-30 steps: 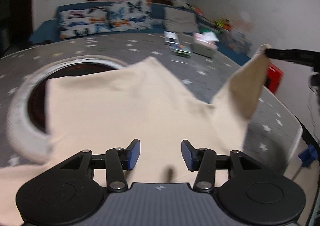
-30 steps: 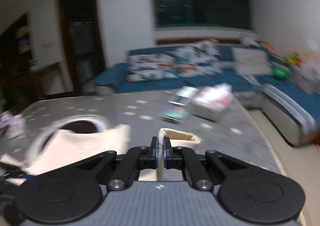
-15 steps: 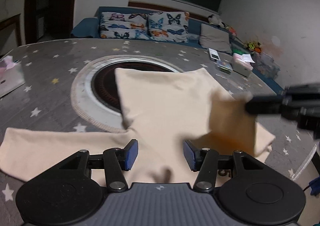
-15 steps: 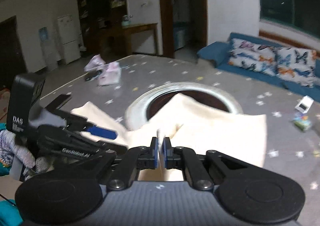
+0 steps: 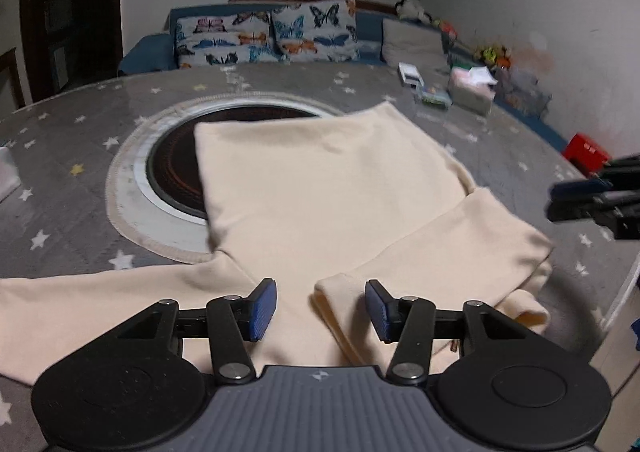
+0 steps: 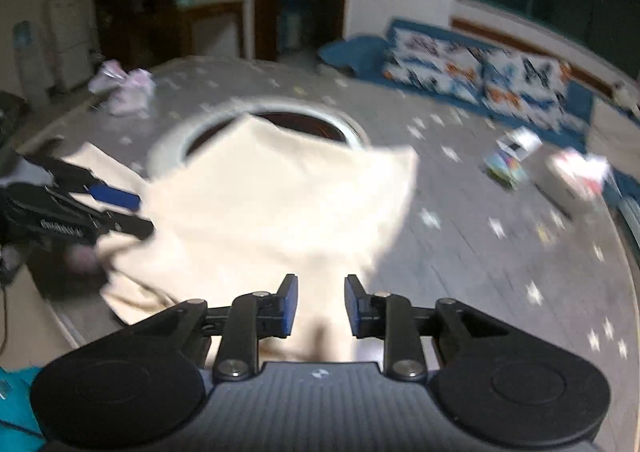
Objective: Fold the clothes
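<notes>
A cream long-sleeved garment [image 5: 320, 192] lies on the grey star-patterned table [image 5: 80, 120]. Its right sleeve [image 5: 452, 244] is folded across the body, with the cuff lying between my left fingers. Its left sleeve [image 5: 80, 304] stretches out flat to the left. My left gripper [image 5: 320, 306] is open and empty, low over the garment's near edge. My right gripper [image 6: 318, 306] is open and empty over the garment [image 6: 280, 204]; it also shows at the right of the left wrist view [image 5: 592, 200]. The right wrist view is blurred.
A round dark inset with a white rim [image 5: 168, 168] sits in the table, partly under the garment. A tissue box [image 5: 470, 90] and small packets [image 5: 434, 96] lie at the far right. A pink bundle [image 6: 124, 88] lies far left. A sofa [image 5: 264, 36] stands behind.
My right gripper has opened and let go of the right sleeve, which now lies folded across the body. The right gripper has drawn back to the right. My left gripper stays open.
</notes>
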The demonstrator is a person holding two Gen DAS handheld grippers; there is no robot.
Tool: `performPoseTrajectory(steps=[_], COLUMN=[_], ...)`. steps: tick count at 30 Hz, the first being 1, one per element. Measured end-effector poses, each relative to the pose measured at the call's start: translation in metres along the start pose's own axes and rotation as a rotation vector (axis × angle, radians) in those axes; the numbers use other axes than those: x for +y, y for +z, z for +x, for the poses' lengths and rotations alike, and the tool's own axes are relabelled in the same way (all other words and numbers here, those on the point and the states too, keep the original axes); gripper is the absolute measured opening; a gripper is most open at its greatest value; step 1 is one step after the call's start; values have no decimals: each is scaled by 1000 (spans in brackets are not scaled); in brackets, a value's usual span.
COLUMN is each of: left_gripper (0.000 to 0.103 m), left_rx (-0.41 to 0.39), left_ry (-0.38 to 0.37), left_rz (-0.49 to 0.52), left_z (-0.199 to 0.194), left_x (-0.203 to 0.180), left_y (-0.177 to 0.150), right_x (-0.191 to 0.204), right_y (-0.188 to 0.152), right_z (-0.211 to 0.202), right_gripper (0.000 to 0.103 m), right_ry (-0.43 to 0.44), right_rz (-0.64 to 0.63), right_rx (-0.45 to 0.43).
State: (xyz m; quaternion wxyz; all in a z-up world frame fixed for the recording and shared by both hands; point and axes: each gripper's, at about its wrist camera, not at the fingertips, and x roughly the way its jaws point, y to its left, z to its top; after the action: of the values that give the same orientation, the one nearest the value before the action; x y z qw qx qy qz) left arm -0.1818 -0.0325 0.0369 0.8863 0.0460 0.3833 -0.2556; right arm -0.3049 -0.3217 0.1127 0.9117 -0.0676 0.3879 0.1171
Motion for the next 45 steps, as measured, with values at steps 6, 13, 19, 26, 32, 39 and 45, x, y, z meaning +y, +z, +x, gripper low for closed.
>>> performPoseTrajectory(steps=[6, 13, 19, 26, 32, 39, 45], left_gripper=[20, 8, 8, 38, 47, 45, 9], left_rx=[27, -82, -138, -5, -4, 40, 39], left_ry=[10, -1, -6, 21, 40, 30, 62], left_rz=[44, 70, 62, -37, -106, -8, 39], left_z=[13, -17, -32, -3, -6, 2, 9], left_x=[-10, -23, -17, 10, 35, 15, 5], left_y=[1, 27, 45, 30, 29, 15, 10], right_x=[-14, -16, -12, -10, -7, 20, 34], right_y=[-23, -25, -19, -3, 10, -12, -28], right_z=[8, 14, 25, 29, 35, 28, 32], right_gripper=[32, 37, 37, 36, 36, 32, 21], right_ry=[-17, -3, 13, 18, 23, 86, 26], right_rz=[29, 40, 42, 18, -10, -127, -228], right_rx=[44, 22, 10, -28, -51, 22, 42])
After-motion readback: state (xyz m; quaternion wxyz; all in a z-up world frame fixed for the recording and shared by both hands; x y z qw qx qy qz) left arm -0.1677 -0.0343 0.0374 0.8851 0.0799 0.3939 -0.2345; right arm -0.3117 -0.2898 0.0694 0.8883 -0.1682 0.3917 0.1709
